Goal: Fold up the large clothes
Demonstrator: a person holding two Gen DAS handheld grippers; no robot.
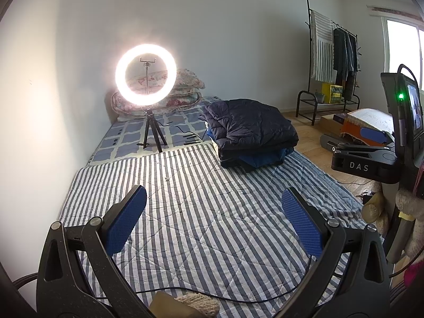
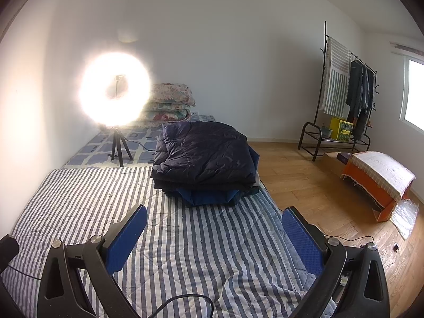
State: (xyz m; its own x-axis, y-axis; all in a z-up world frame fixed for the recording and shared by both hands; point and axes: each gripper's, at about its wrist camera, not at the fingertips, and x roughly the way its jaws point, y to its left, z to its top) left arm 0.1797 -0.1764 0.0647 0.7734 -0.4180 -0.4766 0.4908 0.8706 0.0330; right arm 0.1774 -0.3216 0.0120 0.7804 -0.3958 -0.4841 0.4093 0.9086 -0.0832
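A stack of folded clothes lies on the striped quilt [image 1: 201,228], with a dark navy puffer jacket [image 1: 251,127] on top and a blue garment [image 1: 262,159] under it. The same stack shows in the right wrist view, the jacket [image 2: 204,156] over the blue garment [image 2: 212,197], on the quilt [image 2: 206,254]. My left gripper [image 1: 213,220] is open and empty, above the quilt, well short of the stack. My right gripper [image 2: 214,238] is open and empty, just in front of the stack.
A lit ring light on a tripod [image 1: 145,75] stands on the bed at the back left, before folded floral bedding [image 1: 185,90]. A clothes rack [image 2: 341,106] and an orange box [image 2: 376,182] stand on the wood floor at right. A cable [image 1: 212,295] crosses the quilt.
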